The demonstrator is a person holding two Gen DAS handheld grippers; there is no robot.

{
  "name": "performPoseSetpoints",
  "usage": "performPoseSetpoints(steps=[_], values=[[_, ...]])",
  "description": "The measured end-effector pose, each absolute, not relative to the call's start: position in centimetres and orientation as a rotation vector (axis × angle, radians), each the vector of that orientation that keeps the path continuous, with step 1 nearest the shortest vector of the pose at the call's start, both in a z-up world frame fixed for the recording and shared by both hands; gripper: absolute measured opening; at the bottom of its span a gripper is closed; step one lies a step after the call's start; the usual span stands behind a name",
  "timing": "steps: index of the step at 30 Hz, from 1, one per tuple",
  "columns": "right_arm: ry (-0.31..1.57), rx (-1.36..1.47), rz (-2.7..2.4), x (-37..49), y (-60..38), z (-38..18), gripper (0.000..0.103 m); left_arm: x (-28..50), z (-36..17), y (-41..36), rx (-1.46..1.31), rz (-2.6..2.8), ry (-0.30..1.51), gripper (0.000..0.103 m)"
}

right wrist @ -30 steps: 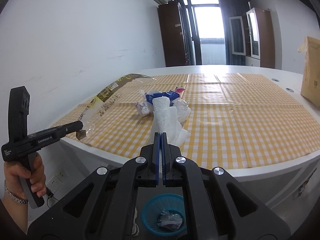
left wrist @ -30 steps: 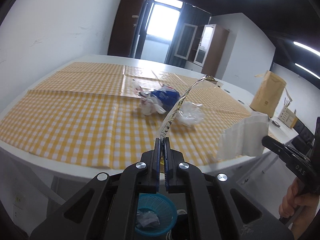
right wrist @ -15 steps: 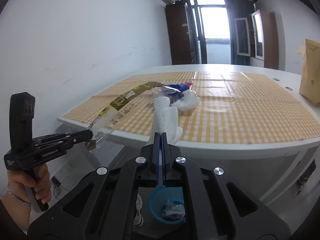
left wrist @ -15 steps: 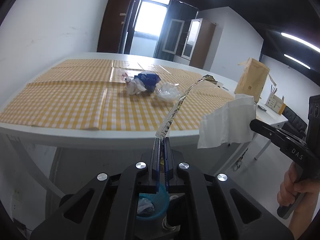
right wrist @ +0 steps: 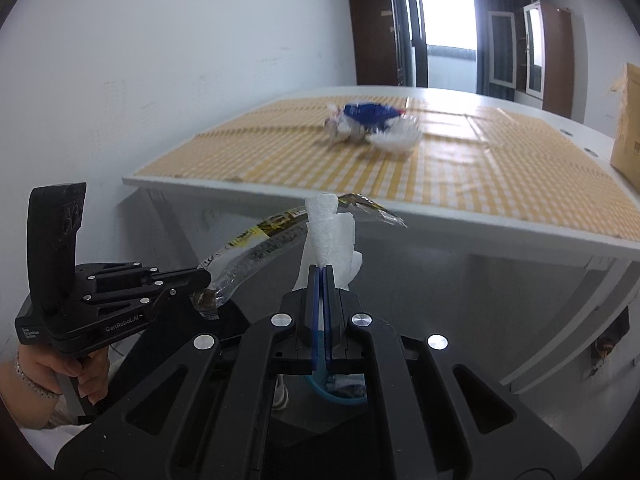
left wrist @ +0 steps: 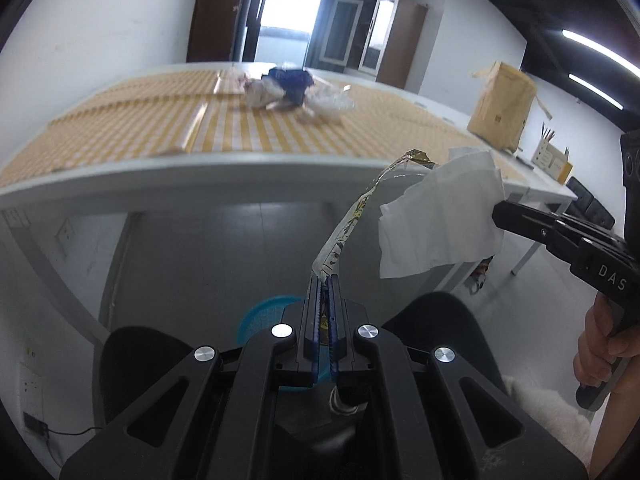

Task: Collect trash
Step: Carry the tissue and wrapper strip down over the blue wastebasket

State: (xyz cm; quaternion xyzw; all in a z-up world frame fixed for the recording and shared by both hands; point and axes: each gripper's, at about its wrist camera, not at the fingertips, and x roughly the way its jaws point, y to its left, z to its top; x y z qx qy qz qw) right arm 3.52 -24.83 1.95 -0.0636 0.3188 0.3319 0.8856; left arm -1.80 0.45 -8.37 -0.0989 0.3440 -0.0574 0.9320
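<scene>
The left gripper (left wrist: 325, 280) has its jaws pressed together on a long clear wrapper (left wrist: 352, 216) with yellow print, which rises from the tips and curls right toward the tabletop edge. The right gripper (right wrist: 321, 270) pinches a white tissue (right wrist: 326, 236) that stands up from its closed jaws.

Below both grippers, under the tabletop edge, sits a blue basket (left wrist: 260, 316). The left view shows only its rim, off to the left of the jaws. The right view looks in past the rim (right wrist: 320, 388) and catches a scrap of grey trash inside. Each view also gives the other tool from the side: the left one shows the tissue (left wrist: 440, 220) hanging flat and broad from the right gripper (left wrist: 498, 212), with the hand (left wrist: 604, 352) on its handle. The right one shows the wrapper (right wrist: 256, 248) arching from the left gripper (right wrist: 202, 284) up behind the tissue, held by a hand (right wrist: 80, 372) with a bracelet.

The tabletop (right wrist: 480, 236) is white, covered with a yellow checked cloth (left wrist: 160, 128). On the cloth, well back from the near edge, lies a heap of trash (right wrist: 372, 124): a blue packet, crumpled white paper and clear plastic, blurred in both views. A brown paper bag (left wrist: 502, 106) stands near the tabletop's right end. Beyond the tabletop are white walls, dark wood cabinets and a bright window (right wrist: 450, 16).
</scene>
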Motion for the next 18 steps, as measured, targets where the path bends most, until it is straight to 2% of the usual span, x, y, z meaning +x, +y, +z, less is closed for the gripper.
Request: performPoseSetpoints(steps=[18], values=[[0.916,-0.150,0.657,8.1,-22.1,-9.3,0.001,2.8,-18.9,1.6,-0.208,-0.065,0.955,0.002]])
